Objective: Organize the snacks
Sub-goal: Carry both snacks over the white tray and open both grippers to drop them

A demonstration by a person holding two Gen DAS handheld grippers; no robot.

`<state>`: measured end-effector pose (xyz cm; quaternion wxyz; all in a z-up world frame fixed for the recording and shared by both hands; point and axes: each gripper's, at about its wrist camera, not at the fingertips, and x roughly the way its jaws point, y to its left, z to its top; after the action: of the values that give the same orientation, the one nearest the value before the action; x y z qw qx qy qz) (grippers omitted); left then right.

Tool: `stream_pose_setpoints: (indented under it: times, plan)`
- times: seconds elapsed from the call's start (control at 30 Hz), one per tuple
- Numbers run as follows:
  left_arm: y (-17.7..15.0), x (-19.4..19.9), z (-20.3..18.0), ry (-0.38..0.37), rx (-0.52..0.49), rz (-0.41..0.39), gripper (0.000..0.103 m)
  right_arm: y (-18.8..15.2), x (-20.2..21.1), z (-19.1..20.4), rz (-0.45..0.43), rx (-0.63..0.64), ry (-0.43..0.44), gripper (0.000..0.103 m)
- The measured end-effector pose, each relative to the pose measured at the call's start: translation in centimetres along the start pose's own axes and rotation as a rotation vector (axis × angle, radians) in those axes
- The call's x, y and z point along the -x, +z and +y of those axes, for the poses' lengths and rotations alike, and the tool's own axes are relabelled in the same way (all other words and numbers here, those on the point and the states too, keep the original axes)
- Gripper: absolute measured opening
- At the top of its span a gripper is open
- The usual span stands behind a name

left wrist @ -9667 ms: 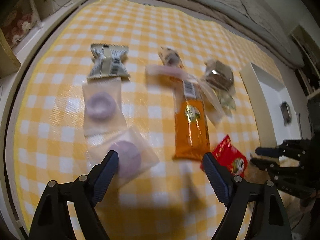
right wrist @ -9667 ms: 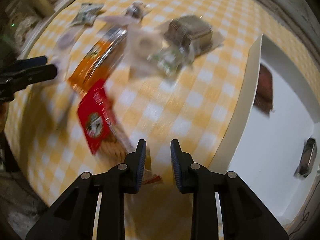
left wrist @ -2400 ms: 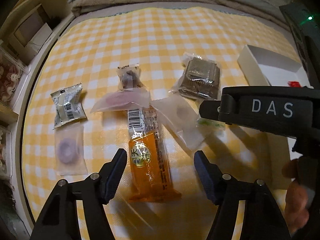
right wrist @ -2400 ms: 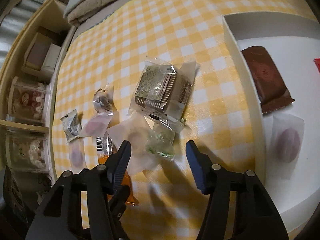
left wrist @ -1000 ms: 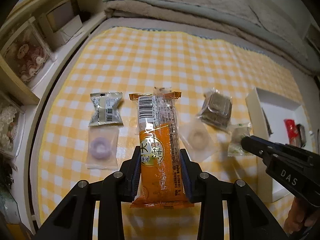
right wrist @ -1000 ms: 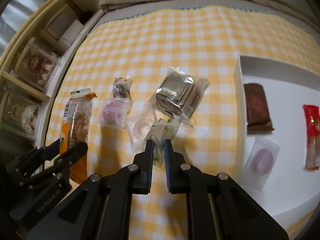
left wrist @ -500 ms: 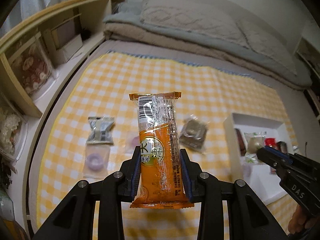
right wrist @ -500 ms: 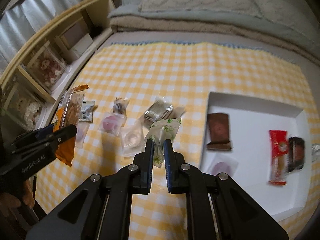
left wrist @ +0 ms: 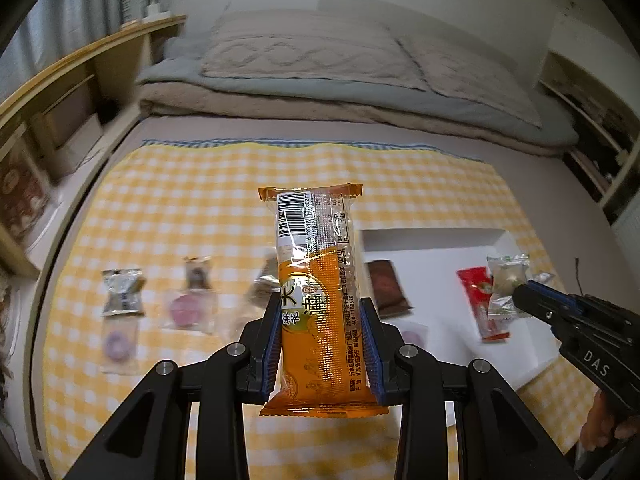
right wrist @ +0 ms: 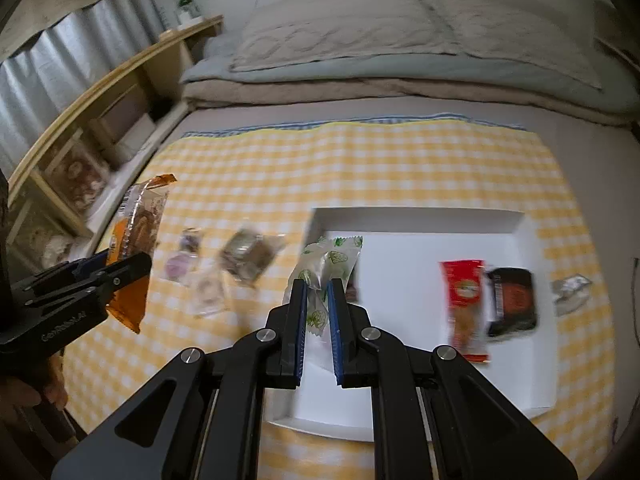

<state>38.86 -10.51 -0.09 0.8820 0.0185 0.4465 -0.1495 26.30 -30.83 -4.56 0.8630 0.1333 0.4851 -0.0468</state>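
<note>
**Two snacks in the air, box not reached yet**

Bedroom setup, checkered cloth point(left wrist: 200, 184) spread over the bed. Orange bar point(left wrist: 318, 280) is pinched low between the left gripper point(left wrist: 320, 344) jaws, held above the cloth, long axis upright along the fingers, barcode end pointing away. Most of it sticks out past the grip, so a fast swing could probably tip or slide it. Right gripper point(right wrist: 318, 312) jaws sit narrow on a green candy point(right wrist: 326, 264) over the near-left corner of the white box point(right wrist: 416, 216); that crinkly wrapper looks easy to lose. More snacks lie left of the box.
</note>
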Motion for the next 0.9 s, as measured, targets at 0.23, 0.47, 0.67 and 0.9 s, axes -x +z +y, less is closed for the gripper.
stream_pose_setpoints:
  times: [0.23,0.47,0.67,0.9]
  plan:
    - [0.9,-2.5,-4.7,-0.104,-0.035,0.029,0.035,-1.2,1.3,-4.2,-0.004,-0.027,-0.043,0.011]
    - [1.2,-6.2,-8.2,-0.189,-0.07,0.091,0.035,-1.8,1.8,-7.9,0.004,-0.065,-0.08,0.011]
    - [1.3,-10.6,-9.8,-0.282,-0.024,0.163,0.035,-1.9,1.2,-9.7,0.024,-0.081,-0.096,0.011]
    - [1.7,-15.5,-10.3,-0.315,0.0,0.187,0.035,-2.0,-0.3,-10.8,0.064,-0.077,-0.118,0.011]
